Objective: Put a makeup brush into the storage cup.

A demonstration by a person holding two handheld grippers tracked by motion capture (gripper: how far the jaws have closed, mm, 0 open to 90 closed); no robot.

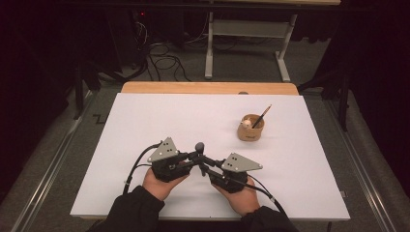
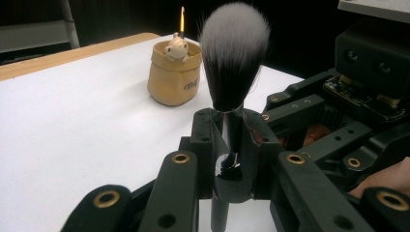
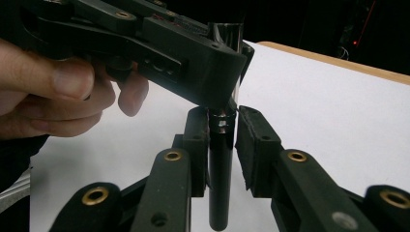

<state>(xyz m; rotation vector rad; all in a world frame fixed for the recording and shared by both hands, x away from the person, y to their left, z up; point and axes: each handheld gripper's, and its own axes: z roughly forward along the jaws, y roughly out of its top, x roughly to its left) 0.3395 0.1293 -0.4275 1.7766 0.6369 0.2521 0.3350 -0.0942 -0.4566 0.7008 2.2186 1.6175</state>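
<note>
The left tool clamps a makeup brush just below its bristles, holding it upright above the white counter; the right tool sits lower on the same black handle, one pad touching it, the other a sliver away, so its grip cannot be told; both tools meet near the counter's front edge, a hand behind each; well beyond them, toward the right, stands a tan pot with a thin stick leaning in it.
</note>
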